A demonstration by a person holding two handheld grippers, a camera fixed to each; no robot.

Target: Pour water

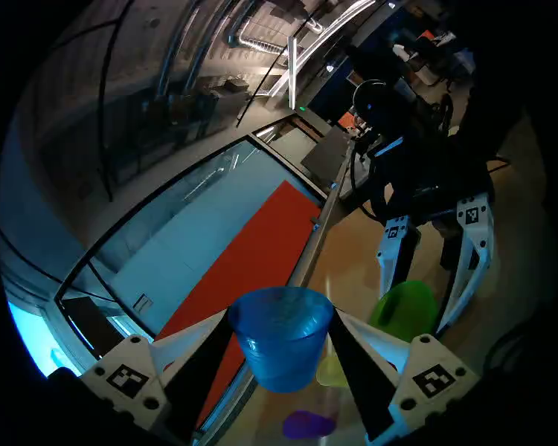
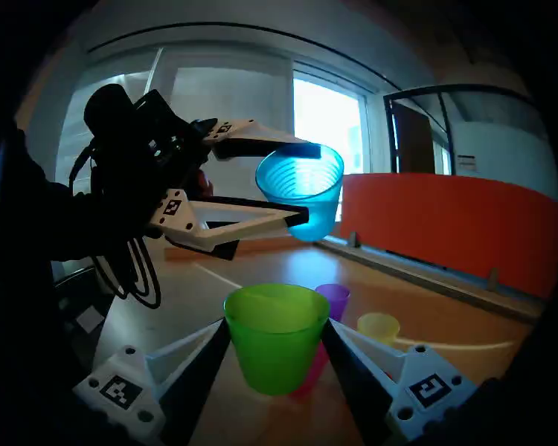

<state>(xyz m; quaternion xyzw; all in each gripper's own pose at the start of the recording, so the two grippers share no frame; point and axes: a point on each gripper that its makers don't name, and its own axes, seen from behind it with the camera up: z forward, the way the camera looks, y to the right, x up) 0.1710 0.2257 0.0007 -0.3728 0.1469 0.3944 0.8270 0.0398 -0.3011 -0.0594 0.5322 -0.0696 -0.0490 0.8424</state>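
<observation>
Left gripper (image 1: pixel 281 316) holds blue cup (image 1: pixel 281 349) tilted, rim well above green cup (image 2: pixel 275 346).

Translucent blue cup (image 1: pixel 281 338), faint horizontal ribbing. Lime green cup (image 2: pixel 277 346), plain, semi-clear. Beyond it purple cup (image 2: pixel 332 296) and pale yellow cup (image 2: pixel 378 327), both unpatterned, on warm orange-brown tabletop (image 2: pixel 428 312) crossed by thin pale line. Left gripper (image 1: pixel 281 323): white fingers (image 1: pixel 178 346), black inner faces, black-and-white square marker on each. Right gripper (image 2: pixel 277 331): same white, same black, same markers. Wall panel (image 2: pixel 457 223) flat orange-red. Window (image 2: pixel 327 119) bright white-blue, dark frame.
</observation>
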